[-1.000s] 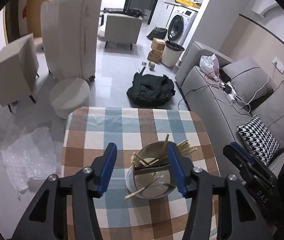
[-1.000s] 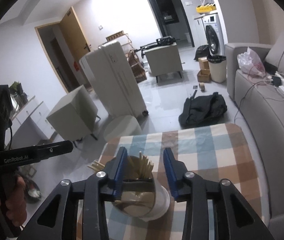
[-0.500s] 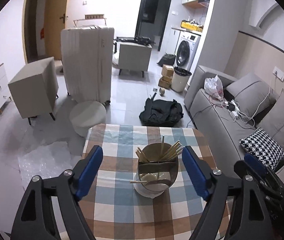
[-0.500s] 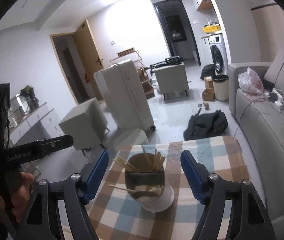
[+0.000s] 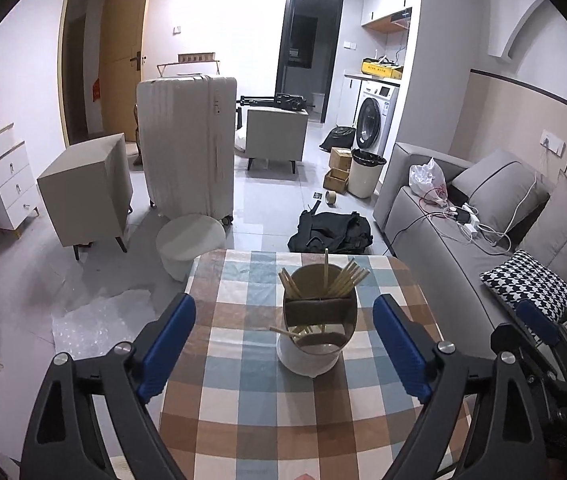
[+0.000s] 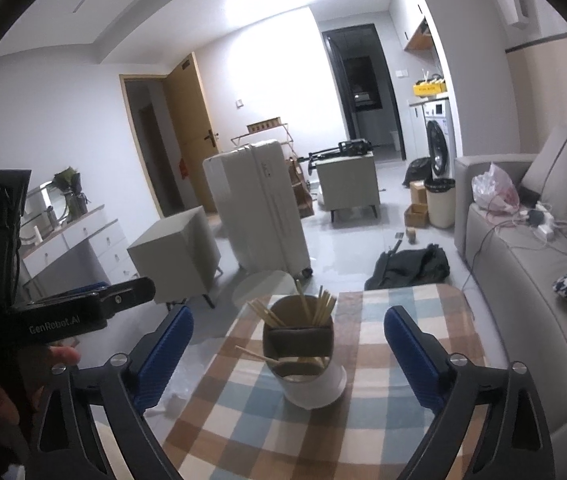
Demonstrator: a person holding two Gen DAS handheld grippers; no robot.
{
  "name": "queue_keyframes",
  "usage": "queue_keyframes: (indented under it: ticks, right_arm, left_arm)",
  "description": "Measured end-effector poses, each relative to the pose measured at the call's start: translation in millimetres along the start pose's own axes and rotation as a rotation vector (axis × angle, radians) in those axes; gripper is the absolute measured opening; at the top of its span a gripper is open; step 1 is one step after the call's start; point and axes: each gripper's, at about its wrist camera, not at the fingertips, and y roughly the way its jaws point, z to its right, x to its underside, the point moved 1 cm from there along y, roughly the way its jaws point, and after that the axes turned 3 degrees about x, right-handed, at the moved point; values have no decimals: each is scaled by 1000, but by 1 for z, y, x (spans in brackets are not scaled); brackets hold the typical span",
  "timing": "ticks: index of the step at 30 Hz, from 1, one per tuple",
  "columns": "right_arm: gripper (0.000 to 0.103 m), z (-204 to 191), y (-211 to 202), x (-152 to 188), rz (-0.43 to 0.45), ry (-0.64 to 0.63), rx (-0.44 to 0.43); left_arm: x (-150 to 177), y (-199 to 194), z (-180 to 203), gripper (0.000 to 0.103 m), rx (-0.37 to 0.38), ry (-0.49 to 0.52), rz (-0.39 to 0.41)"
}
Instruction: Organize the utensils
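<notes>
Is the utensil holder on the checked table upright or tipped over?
Upright. The utensil holder stands on its white base on the checked table, chopsticks pointing up from its top; one stick pokes sideways through its side opening.

White letters spell "GenRobot.AI" on the black side of the left hand-held gripper (image 6: 63, 322), seen in the right wrist view. A yellow box (image 6: 429, 89) above the washing machine has dark writing, too small to read. No other words can be read.
</notes>
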Motion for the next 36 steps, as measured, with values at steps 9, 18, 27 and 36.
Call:
queue_keyframes:
  ticks: [9,18,27,36]
  right_arm:
    - [103,-6,-18,21,12,-16,18]
    - [103,-11,-27,30,11,-13,23]
    - [103,-8,-31,29,7,-2,38]
    - [103,-9,-32,29,9,2,37]
  left_arm:
    - [17,-10,-2,88,-23,-3,22]
    - [33,-13,-2,88,-25,-5,21]
    - [38,-12,0,88,-24,-17,8]
    - [42,-16,2,88,-21,-2,10]
